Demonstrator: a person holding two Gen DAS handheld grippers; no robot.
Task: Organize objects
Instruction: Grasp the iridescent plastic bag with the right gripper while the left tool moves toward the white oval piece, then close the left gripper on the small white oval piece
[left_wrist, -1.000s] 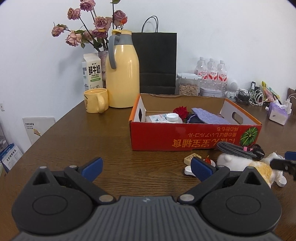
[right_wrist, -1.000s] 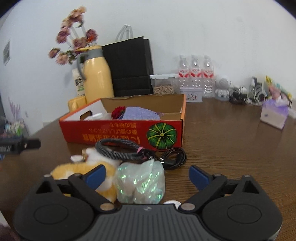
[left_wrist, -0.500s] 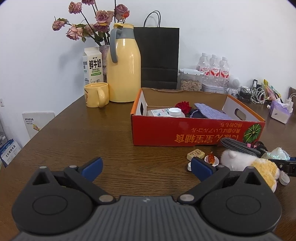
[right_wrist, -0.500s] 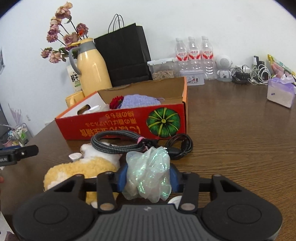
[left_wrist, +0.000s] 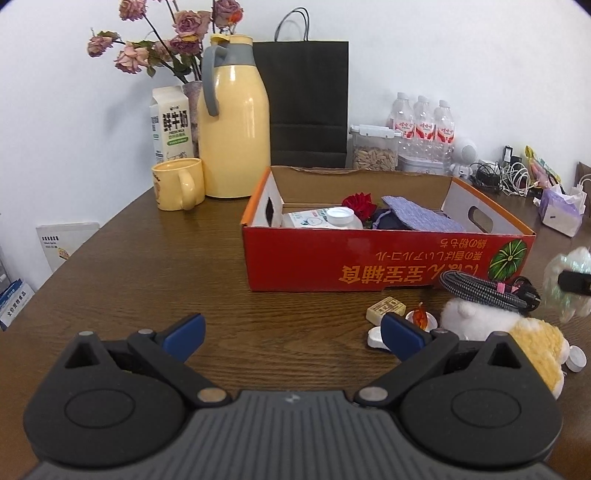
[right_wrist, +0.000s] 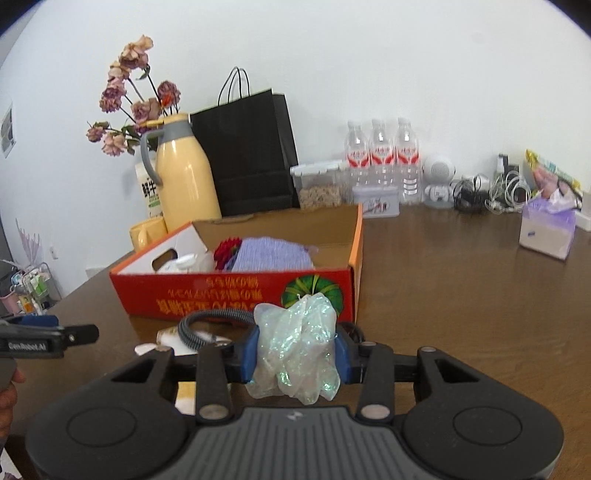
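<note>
My right gripper (right_wrist: 295, 356) holds a crumpled iridescent plastic wad (right_wrist: 299, 325); its blue pads press on both sides and the jaws are still closing. The wad (left_wrist: 565, 280) hangs just above the table at the right edge of the left wrist view. In front of it stands the red cardboard box (right_wrist: 207, 291), holding a white bottle, a red flower and purple cloth. My left gripper (left_wrist: 291, 332) is open over bare table, nothing between its fingers. To its right lie a white-and-yellow plush toy (left_wrist: 517, 332), a braided cable (left_wrist: 480, 288) and small white caps (left_wrist: 376, 338).
A yellow thermos (left_wrist: 232, 140), yellow mug (left_wrist: 179, 182), milk carton (left_wrist: 170, 125) and black paper bag (left_wrist: 306, 103) stand behind the box (left_wrist: 351, 266). Water bottles (right_wrist: 380, 158), tangled chargers and a purple tissue pack (right_wrist: 546, 229) line the back right. A small tan block (left_wrist: 386, 308) lies near the caps.
My right gripper's jaws have closed from wide open onto the plastic wad and raised it a little off the table. The left gripper has drifted slightly forward and stays open.
</note>
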